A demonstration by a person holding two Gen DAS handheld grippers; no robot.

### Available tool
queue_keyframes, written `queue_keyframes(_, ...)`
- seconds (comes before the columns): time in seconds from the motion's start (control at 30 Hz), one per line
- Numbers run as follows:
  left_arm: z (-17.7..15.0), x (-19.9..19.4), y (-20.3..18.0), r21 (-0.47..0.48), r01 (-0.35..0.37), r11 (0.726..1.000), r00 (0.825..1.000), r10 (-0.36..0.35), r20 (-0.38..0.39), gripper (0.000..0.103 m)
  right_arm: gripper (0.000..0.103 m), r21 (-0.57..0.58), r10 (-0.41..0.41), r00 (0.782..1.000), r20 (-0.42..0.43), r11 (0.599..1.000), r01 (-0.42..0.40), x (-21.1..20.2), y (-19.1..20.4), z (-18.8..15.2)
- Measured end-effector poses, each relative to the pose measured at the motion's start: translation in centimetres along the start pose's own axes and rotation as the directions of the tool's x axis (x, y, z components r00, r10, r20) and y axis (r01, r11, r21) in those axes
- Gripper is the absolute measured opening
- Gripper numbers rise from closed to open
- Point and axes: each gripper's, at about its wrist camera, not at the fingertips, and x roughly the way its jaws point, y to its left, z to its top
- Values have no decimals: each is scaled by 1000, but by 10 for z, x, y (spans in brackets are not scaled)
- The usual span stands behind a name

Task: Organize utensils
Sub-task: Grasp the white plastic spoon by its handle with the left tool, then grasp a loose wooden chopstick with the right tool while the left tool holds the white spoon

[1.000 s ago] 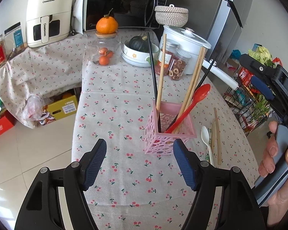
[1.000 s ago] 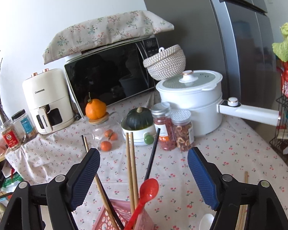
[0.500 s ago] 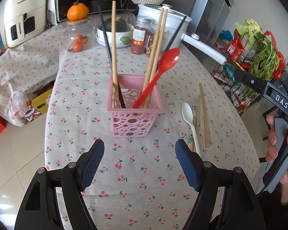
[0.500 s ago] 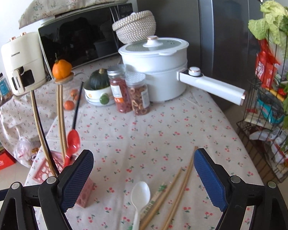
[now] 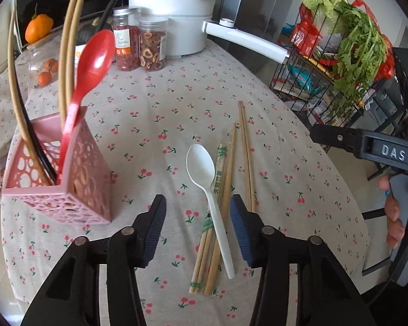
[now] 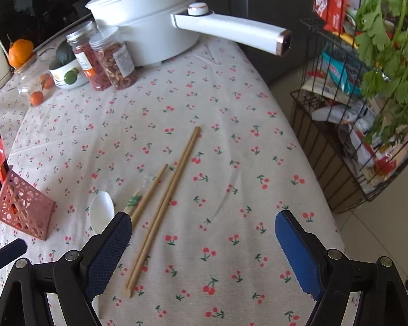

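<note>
- Between your left tongs (image 5: 198, 228), over the cherry-print surface (image 5: 176, 103), lie the handle of the white spoon (image 5: 208, 187) and the wrapped chopsticks (image 5: 217, 209); the jaws have just been closing, yet the blue pads (image 5: 156, 231) stand clear of both, so the tongs are released and grasp nothing.
- Just right of the left tongs' right pad runs a bare wooden pair of chopsticks (image 5: 246, 152), lying flat and pointing away from you.
- Your right tongs (image 6: 204, 250) hang wide apart above the same cloth — nothing between the pads, released.
- In the right wrist view the bare pair (image 6: 163, 206) lies just inside the left pad, its near end close to that finger; the wrapped pair (image 6: 147, 193) and the spoon bowl (image 6: 102, 212) sit beyond that pad, partly hidden by it.
- To the left of the loose utensils stands the pink perforated holder (image 5: 68, 179), upright on the surface and well apart from the spoon.
- In the holder lean a red spoon (image 5: 92, 62), several wooden chopsticks (image 5: 65, 54) and a black pair (image 5: 27, 125).
- Your right hand (image 5: 394, 212) shows at the right edge of the left wrist view, wrapped around the other tool's grip.
- Farther back stand two jars (image 5: 138, 43) and a white pot (image 5: 176, 21) with a long handle — beyond them, an orange fruit (image 5: 38, 27).
- Off the surface's right side sits a wire basket (image 6: 353, 135) with leafy greens (image 5: 359, 43).
</note>
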Motion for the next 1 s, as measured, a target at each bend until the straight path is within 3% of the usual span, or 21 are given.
queue_keyframes(0.13, 12, 35, -6, -51, -15, 999, 1000, 15, 12, 32, 89, -11, -9, 999, -37, 1000, 9, 13, -7, 1)
queue_keyframes(0.37, 29, 65, -11, -65, -31, 997, 999, 32, 19, 30, 89, -22, -23, 997, -73, 1000, 21, 28, -16, 5)
queue_keyframes(0.5, 27, 70, -7, -68, -16, 998, 1000, 17, 15, 6, 89, 13, -18, 996, -86, 1000, 19, 34, -24, 9)
queue_keyframes(0.6, 23, 61, -10, -35, -14, 999, 999, 16, 49, 0, 89, 6, -51, 995, -86, 999, 52, 37, -26, 11)
queue_keyframes(0.87, 19, -3, -20, 53, 25, 998, 986, -33, 162, 0, 89, 45, -48, 991, -122, 998, 54, 51, -33, 10)
queue_keyframes(1.0, 18, -17, -21, 101, 67, 993, 988, -81, 133, 0, 89, 58, -48, 991, -127, 997, 56, 58, -28, 12)
